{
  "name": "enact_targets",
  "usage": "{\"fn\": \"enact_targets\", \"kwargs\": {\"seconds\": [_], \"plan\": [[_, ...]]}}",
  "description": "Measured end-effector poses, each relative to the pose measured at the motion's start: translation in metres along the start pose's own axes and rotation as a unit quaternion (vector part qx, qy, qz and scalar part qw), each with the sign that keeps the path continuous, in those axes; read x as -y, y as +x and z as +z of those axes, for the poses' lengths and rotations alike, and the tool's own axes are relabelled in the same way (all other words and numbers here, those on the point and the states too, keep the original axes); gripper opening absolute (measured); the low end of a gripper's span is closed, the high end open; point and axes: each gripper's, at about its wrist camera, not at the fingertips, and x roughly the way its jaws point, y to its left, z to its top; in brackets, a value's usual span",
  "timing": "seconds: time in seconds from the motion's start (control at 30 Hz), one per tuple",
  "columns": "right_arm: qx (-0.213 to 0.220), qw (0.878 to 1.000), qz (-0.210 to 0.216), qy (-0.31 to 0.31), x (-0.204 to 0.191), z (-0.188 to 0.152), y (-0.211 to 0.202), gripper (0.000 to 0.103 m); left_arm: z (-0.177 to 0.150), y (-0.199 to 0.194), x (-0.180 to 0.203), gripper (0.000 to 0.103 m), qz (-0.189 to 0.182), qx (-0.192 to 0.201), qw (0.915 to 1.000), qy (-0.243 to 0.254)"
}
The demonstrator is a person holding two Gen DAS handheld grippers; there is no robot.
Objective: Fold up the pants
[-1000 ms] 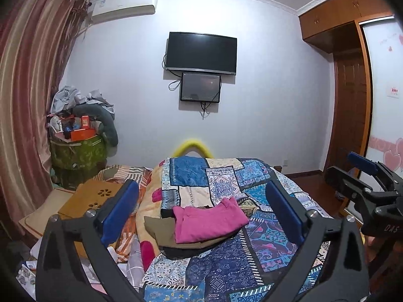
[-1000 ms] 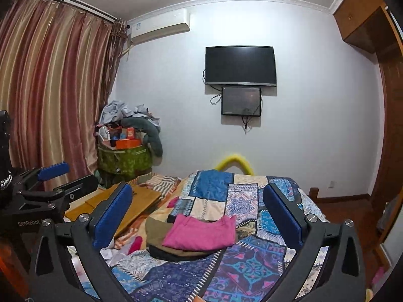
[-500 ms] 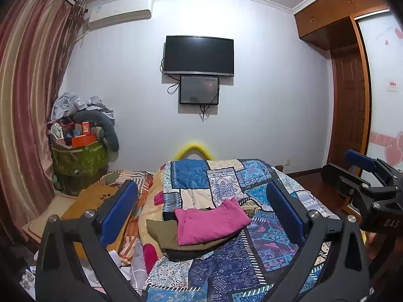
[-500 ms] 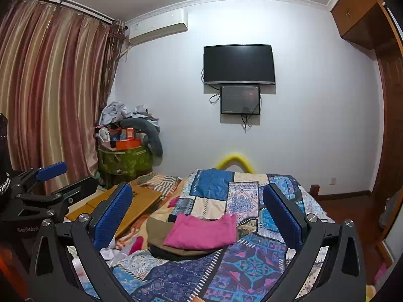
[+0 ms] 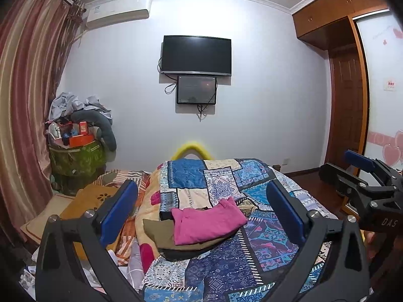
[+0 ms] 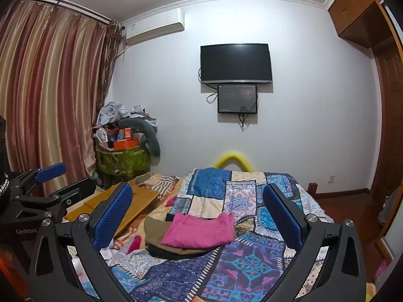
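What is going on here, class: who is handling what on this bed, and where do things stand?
A person holds a gripper in each hand above a bed with a patchwork quilt. The left gripper and the right gripper are both open and hold nothing. A pink garment lies folded on top of olive and dark clothing in a small stack on the quilt. Neither gripper touches the stack, so nothing is being folded at this moment.
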Motion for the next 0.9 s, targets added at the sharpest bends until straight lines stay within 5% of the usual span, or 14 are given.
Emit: {"fn": "enact_targets", "kwargs": {"seconds": [0.9], "plan": [[0.001, 1.0, -0.003, 0.008, -0.0002, -0.0011, 0.0001, 0.103, 0.0028, -0.0013, -0.0001, 0.103, -0.023, -0.004, 0.9997, -0.004]]}}
